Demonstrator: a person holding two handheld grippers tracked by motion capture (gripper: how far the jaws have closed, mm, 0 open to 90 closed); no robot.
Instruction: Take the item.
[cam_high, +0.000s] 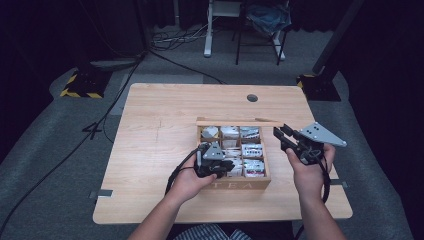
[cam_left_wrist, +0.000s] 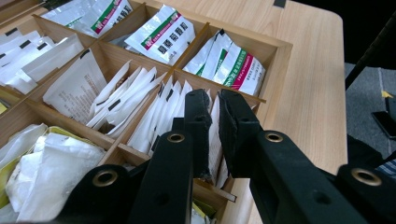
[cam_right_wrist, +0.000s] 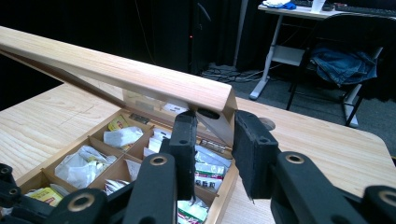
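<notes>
High view: left gripper (cam_high: 226, 165) dipping into the tea box (cam_high: 235, 185) near the tabletop's front edge, right gripper (cam_high: 281, 134) hovering spread beside its open lid (cam_high: 235, 121).

Left gripper view: nearly closed, pinching a white sachet (cam_left_wrist: 214, 135) — light, floppy, crinkly, so gripping its top edge.

Right gripper view: gaping, holding nothing.

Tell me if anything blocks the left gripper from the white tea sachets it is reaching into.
Nothing visible does. The left gripper has its jaws already around a white sachet in the tea box, whose lid stands open.
</notes>
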